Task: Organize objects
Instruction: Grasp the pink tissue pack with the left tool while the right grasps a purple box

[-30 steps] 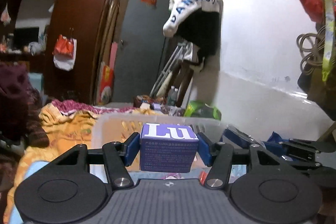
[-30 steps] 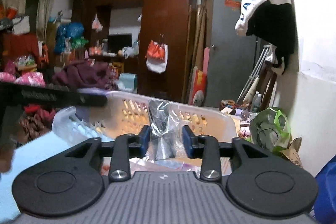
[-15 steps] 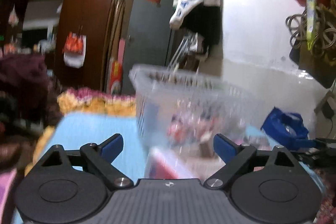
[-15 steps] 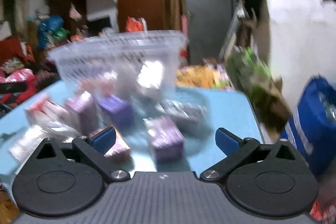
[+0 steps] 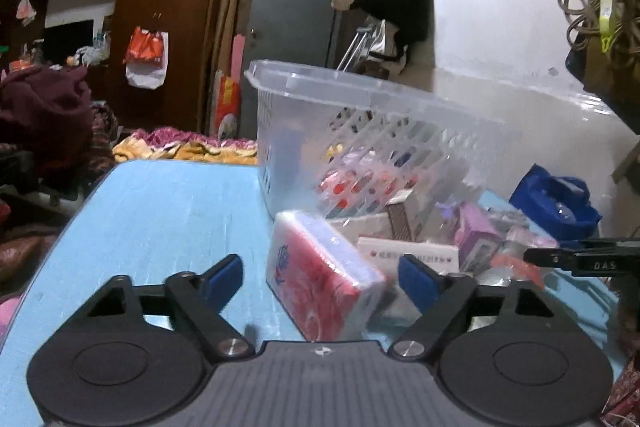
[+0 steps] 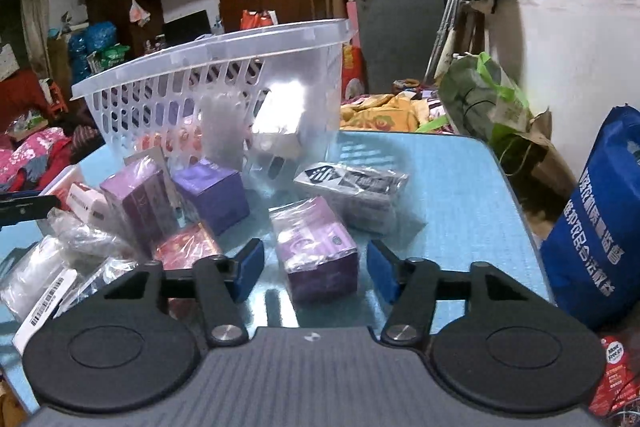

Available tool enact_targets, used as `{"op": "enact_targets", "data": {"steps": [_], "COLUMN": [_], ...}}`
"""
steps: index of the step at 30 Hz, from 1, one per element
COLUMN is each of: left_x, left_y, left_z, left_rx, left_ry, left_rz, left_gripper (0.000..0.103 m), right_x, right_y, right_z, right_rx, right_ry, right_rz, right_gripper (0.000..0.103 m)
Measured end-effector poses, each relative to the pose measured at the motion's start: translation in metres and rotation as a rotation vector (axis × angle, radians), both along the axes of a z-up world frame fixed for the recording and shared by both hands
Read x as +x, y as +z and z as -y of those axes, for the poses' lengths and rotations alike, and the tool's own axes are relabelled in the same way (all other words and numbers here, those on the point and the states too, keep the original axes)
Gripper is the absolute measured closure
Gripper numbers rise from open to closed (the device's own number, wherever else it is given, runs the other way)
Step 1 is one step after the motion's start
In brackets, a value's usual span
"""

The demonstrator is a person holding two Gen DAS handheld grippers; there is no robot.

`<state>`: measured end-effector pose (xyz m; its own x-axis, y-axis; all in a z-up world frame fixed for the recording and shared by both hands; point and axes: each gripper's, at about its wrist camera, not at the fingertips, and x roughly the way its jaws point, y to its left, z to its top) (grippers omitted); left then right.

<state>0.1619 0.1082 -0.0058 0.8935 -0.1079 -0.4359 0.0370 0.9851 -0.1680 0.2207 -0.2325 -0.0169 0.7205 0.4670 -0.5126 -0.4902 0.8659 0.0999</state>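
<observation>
From the left wrist, the left gripper [image 5: 320, 277] hangs low over the blue table [image 5: 160, 219] with a red and white tissue pack [image 5: 320, 277] lying between its blue pads. The jaws are closing, yet a gap shows on both sides of the pack, so nothing is gripped so far. The pack lies skewed to the jaw line, one corner toward the camera. Just behind it stands the clear plastic basket [image 5: 360, 99], already holding a few packets, and to the right of the pack a heap of small boxes waits on the table. A good grab here probably means turning the wrist until the pads face the pack's long flat sides, then squeezing gently (it is soft and film-wrapped, so it may buckle or slip).

From the right wrist, the right gripper [image 6: 316, 271] brackets a purple box [image 6: 318, 247] wrapped in shiny film. Its jaws are closing too, and both pads stand clear of the box's sides. The box sits nearly square to the jaws, which helps. A red packet [image 6: 184, 247] lies just beside the left pad, so the safer course is to come in straight and avoid pinching it along. The basket [image 6: 208, 67] stands well behind.
</observation>
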Motion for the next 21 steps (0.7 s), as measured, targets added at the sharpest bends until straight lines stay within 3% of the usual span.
{"op": "enact_targets", "data": {"steps": [3,6,11,15,21], "left_x": [0.004,0.005,-0.001,-0.009,-0.019], "left_y": [-0.001,-0.002,-0.001,-0.003,-0.003], "left_z": [0.002,0.003,-0.002,-0.012,-0.01], "left_rx": [0.011,0.013,-0.019,-0.098,-0.099], "left_ry": [0.01,-0.006,0.001,-0.023,-0.035], "left_rz": [-0.035,-0.039,-0.001,0.062,0.14], "left_gripper": [0.031,0.047,0.062,0.065,0.066], "right_x": [0.0,0.0,-0.008,-0.011,-0.013], "right_y": [0.0,0.001,0.003,0.003,0.004], "right_z": [-0.004,-0.001,0.01,0.015,0.016], "right_rx": [-0.016,0.003,0.078,0.109,0.121], "right_ry": [-0.006,-0.005,-0.007,-0.015,-0.018], "right_rz": [0.01,0.029,0.08,0.107,0.123], "right_gripper": [0.056,0.058,0.058,0.059,0.059]}}
